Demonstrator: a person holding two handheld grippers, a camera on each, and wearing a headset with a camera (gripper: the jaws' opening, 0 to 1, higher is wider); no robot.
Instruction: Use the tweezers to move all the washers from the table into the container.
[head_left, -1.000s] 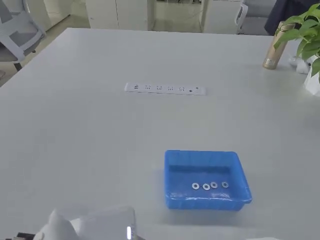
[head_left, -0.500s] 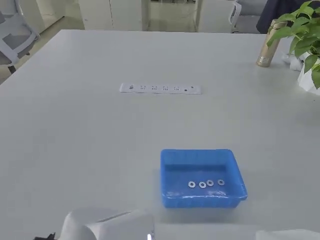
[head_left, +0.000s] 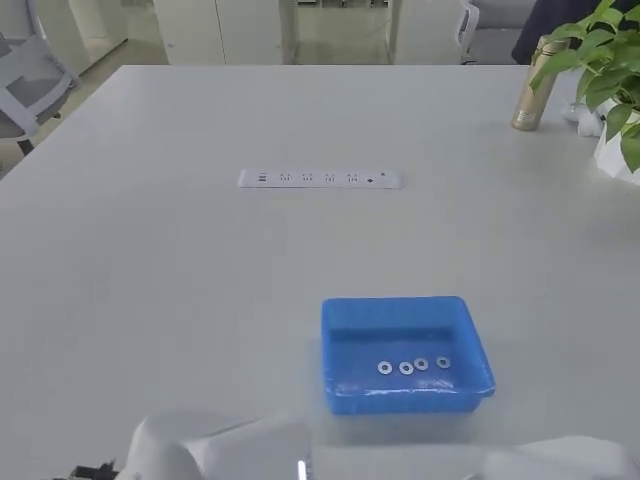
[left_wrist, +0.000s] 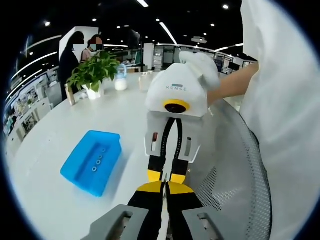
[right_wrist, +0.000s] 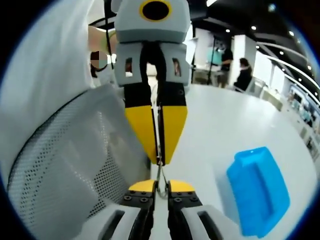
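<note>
**While the tweezers are bridged between both grippers, four washers lie in the container**

Closest to the person, off the near edge of the tabletop (head_left: 150, 250), the left gripper (left_wrist: 164, 188) and the right gripper (left_wrist: 166, 176) are held nose to nose, yellow tips almost touching. Both pairs of fingers are drawn nearly together on a thin metal strip, taken to be the tweezers (right_wrist: 159, 174). Its length is clamped between the left fingers, and its rounded end is seen between the right ones. This pose is judged to serve a handover or a re-seating of the tool rather than a pick, since the tweezers are kept well apart from the washers. A white mesh chair (left_wrist: 235, 165) is seen beside the grippers.

Farther out, the blue container (head_left: 410, 398) is set upright near the front of the tabletop. Four washers (head_left: 406, 368) are laid flat in a short row on its floor. As every washer that can be made out lies inside, the transfer is judged complete or nearly so. Beyond it a white power strip (head_left: 320, 179) is laid flat. At the far right a gold bottle (head_left: 528, 100) is stood near a potted plant (head_left: 605, 70).
</note>
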